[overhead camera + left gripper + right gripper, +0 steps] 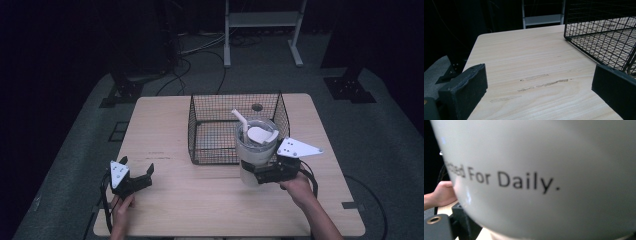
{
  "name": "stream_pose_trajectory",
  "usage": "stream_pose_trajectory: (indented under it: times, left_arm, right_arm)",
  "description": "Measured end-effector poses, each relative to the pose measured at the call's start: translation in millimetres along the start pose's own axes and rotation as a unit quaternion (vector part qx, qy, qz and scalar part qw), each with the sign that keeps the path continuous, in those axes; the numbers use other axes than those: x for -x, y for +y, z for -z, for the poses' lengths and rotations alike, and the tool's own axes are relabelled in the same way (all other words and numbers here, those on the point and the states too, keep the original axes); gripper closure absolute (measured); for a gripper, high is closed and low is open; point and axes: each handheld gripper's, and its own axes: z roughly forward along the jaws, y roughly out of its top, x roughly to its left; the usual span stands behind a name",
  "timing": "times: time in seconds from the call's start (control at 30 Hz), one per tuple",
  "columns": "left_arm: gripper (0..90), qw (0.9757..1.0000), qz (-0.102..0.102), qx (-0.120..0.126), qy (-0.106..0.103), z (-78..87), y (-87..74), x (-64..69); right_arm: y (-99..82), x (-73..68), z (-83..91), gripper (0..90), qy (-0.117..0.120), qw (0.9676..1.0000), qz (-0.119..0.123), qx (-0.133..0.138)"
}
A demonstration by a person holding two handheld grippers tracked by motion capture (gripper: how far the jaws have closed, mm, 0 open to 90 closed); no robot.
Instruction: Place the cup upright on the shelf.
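A pale tumbler (pixel 254 150) with a white lid and a straw (pixel 239 118) is at the front right corner of the black wire basket (pixel 192 131). My right gripper (pixel 256 175) is shut on its lower body from the right. In the right gripper view the tumbler's wall (pixel 536 165) is right against the camera, with the print "For Daily." on it. I cannot tell whether its base touches the table. My left gripper (pixel 136 166) rests low at the table's front left with its jaws wide apart and nothing between them (pixel 539 82).
The basket (pixel 599 37) stands on the middle of the wooden table (pixel 200 200) and holds nothing that I can see. Dark floor with cables and a white frame stand (pixel 262 20) lie beyond the far edge. A person's other hand (pixel 441 193) shows past the tumbler.
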Motion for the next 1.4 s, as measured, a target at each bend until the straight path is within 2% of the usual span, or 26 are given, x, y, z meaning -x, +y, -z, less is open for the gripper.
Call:
stream_pose_trajectory:
  times: [0.27, 0.47, 0.8, 1.4]
  left_arm:
    - [0.0, 1.0000, -0.001, 0.000, 0.000, 0.0, 0.0, 0.1]
    - [0.0, 1.0000, 0.000, 0.001, 0.000, -0.2, -0.1, 0.0]
    - [0.0, 1.0000, 0.000, 0.001, -0.001, -0.2, -0.1, -0.1]
    - [0.0, 1.0000, 0.002, 0.002, -0.001, 0.0, -0.2, -0.2]
  right_arm:
    - [19.1, 4.8, -11.2, 6.4, 0.000, 1.0000, 0.007, -0.002]
    - [31.6, 9.9, -17.6, 6.4, 0.005, 1.0000, -0.004, 0.001]
    - [48.9, 22.1, -32.8, 6.4, 0.000, 0.9999, 0.010, -0.006]
    - [76.3, 36.7, -78.2, 6.4, 0.013, 0.9997, 0.019, -0.008]
